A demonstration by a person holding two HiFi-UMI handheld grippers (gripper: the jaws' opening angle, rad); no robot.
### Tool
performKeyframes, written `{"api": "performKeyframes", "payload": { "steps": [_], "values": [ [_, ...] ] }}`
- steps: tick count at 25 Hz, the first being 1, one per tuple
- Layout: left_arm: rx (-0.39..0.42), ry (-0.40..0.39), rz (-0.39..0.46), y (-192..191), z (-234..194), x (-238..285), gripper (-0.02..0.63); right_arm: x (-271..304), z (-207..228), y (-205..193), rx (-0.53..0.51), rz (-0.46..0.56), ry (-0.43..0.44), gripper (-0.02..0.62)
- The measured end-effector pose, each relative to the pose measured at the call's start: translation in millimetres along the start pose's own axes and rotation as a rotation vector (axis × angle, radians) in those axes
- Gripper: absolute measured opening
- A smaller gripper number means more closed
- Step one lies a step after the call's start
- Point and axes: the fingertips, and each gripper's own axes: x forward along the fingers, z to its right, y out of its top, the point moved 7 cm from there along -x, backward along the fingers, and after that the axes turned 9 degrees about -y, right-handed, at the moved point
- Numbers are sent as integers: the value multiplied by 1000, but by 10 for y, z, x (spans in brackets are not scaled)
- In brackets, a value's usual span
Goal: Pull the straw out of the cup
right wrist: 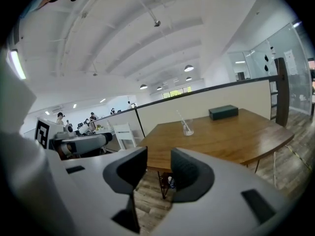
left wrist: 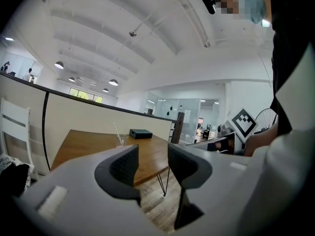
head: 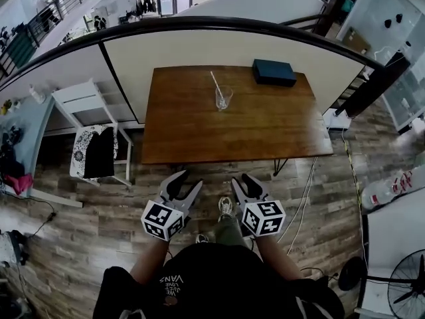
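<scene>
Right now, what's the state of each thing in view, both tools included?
straw: in the cup, tilted, not gripped
glass cup: upright on the table, untouched
dark box: lying flat on the table
left tool: open, empty
right tool: open, empty

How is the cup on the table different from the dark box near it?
The cup is clear and see-through; the box is dark and opaque. The cup stands upright with a straw leaning out; the box lies flat. The cup sits nearer the middle of the table; the box is by its far edge, further right. Both rest on the wood, apart from each other.
</scene>
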Motion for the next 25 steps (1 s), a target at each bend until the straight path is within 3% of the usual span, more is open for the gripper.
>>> {"api": "performKeyframes", "payload": {
  "steps": [25],
  "values": [
    [-18, 139, -11, 370, -1239, 1238, 170, 1759, 792, 832, -90, -56, 123, 116]
  ]
}}
